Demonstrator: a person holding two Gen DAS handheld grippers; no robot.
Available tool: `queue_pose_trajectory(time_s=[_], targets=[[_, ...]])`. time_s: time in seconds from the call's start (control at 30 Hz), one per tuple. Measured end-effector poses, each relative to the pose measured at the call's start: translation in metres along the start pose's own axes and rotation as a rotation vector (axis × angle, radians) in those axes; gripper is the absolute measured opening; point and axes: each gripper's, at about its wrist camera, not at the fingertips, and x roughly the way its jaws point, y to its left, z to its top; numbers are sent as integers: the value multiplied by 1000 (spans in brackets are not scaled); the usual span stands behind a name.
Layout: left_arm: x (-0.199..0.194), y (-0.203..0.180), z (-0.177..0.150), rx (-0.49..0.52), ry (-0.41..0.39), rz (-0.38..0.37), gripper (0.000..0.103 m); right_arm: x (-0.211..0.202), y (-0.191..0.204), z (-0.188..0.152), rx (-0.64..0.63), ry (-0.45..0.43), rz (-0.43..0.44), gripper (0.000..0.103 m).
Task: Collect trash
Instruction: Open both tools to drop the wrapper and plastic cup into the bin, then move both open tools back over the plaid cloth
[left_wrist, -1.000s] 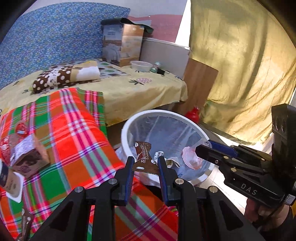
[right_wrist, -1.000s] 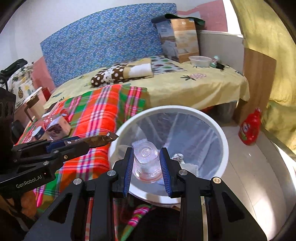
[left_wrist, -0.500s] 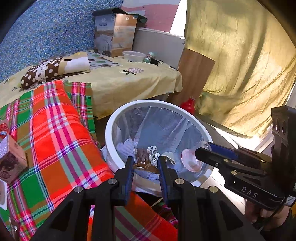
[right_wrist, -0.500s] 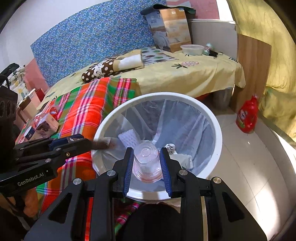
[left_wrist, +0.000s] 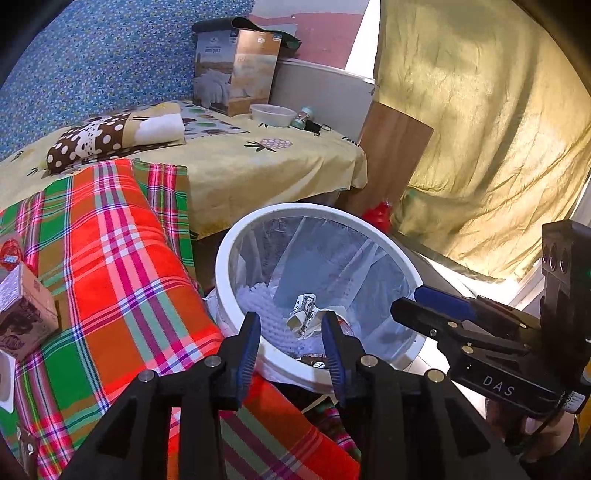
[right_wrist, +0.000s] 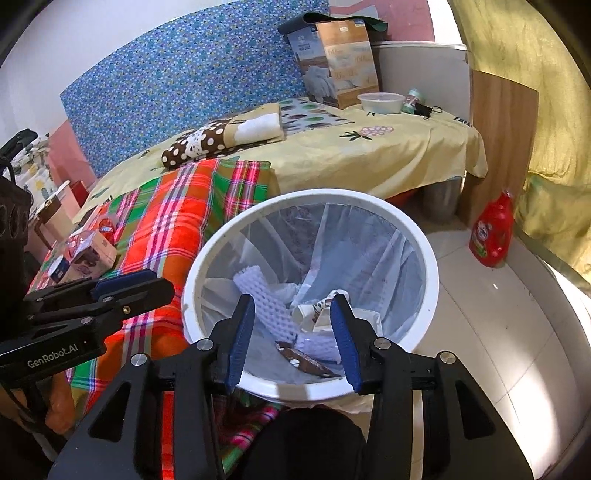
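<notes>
Moved: wrapper (right_wrist: 303, 360) and cup, each clamped a sec ago, are out of the jaws; wrapper lies in bin (left_wrist: 258, 354), cup not visible now.
L gripper (left_wrist: 291, 341): jaws opening, nothing btwn pads.
R gripper (right_wrist: 293, 332): jaws opening, empty too.
Why here: both hang over bin's near rim, tilted down, so released trash drops straight in.
In bin: foam net (right_wrist: 266, 299), crumpled paper (left_wrist: 304, 312), liner.
Left to collect: small box (left_wrist: 22, 310) on plaid blanket (left_wrist: 122, 266), prob. next.
</notes>
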Motion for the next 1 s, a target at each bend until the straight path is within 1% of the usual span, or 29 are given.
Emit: queue_pose_trajectory(time_s=[0.27,0.57,0.83,1.0], targets=[[-22,7,-8,-23,-28,32,34,-8,14,-1,-27,-21,20,45],[-52,22,-23,-60,-63,109,34,-15,33,-6,-56,-30,58,45],[-76,34,-38,-79,-89,149,34,-19,52,-11,-90,-33,93,45],[-90,45,-49,-108,-99,178,34,-21,65,-14,-115,-32,116,45]])
